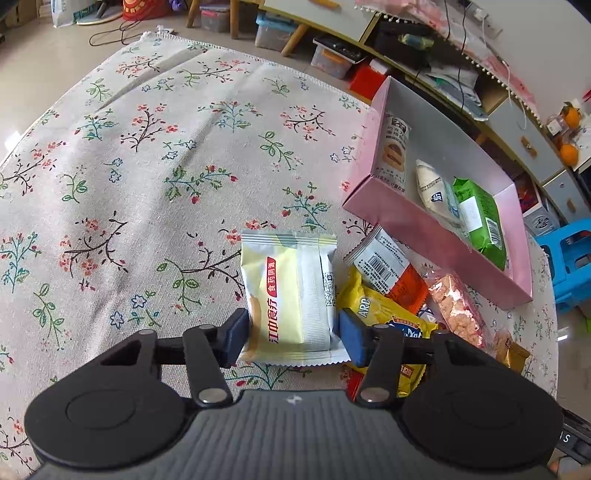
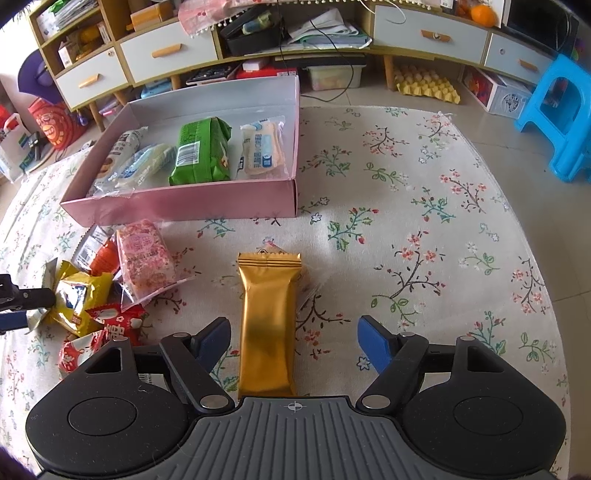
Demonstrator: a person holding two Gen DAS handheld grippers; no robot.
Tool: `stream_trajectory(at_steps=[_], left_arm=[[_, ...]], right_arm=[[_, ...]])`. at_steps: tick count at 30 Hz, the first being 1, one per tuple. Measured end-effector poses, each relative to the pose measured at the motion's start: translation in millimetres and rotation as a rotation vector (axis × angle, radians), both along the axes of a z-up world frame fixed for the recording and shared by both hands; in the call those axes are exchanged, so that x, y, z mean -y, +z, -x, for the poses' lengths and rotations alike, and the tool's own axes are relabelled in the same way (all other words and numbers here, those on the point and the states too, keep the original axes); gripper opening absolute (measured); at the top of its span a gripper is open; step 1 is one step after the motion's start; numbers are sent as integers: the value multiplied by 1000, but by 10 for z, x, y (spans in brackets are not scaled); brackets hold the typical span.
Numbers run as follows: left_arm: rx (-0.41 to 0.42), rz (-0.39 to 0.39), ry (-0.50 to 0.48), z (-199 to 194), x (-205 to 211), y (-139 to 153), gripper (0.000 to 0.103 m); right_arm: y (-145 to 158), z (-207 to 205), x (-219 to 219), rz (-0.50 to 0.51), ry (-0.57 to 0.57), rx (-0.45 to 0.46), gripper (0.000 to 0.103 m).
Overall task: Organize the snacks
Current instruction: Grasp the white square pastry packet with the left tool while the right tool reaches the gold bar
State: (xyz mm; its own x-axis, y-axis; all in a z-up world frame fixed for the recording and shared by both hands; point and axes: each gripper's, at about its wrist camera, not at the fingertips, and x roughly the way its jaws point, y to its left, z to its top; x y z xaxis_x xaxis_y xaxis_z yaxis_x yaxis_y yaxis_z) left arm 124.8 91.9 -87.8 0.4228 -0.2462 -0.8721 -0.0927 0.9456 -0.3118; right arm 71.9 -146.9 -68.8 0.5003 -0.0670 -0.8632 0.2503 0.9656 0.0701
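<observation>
My left gripper [image 1: 293,330] has both blue pads against the sides of a pale yellow-and-white snack packet [image 1: 291,288] that lies on the floral cloth. Right of it sits a heap of snacks: a yellow packet [image 1: 384,310], an orange-and-white one [image 1: 388,269] and a pink clear-wrapped one [image 1: 458,306]. The pink box [image 1: 424,225] beyond holds a green packet [image 1: 480,218] and several pale ones. My right gripper [image 2: 293,341] stands open around a gold bar [image 2: 267,317], with a gap on each side. The pink box [image 2: 184,203] is ahead and to its left.
The floral cloth [image 2: 424,221] covers a round table whose edge curves along the right. A blue plastic stool [image 2: 557,118] stands on the floor at the right. Low cabinets with drawers [image 2: 428,33] and storage bins line the back wall.
</observation>
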Motion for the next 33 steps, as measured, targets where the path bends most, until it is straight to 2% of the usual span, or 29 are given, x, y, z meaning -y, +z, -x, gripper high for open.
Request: stream_trajectory(at_steps=[8, 19, 24, 28, 32, 33], left_arm=[[4, -24, 3, 12, -14, 19, 46], [14, -24, 10, 29, -51, 72, 44], [22, -33, 5, 34, -41, 91, 44], [27, -35, 0, 37, -27, 103, 44], [34, -37, -2, 48, -34, 120, 44], [35, -37, -1, 49, -39, 125, 44]], right_arm=[[-40, -14, -3, 0, 9, -5, 67], [-52, -22, 18, -44, 20, 3, 41], [-58, -26, 36, -63, 12, 3, 40], [-63, -42, 11, -52, 17, 5, 46], [-64, -52, -15, -48, 31, 9, 46], [-60, -51, -12, -53, 30, 10, 41]])
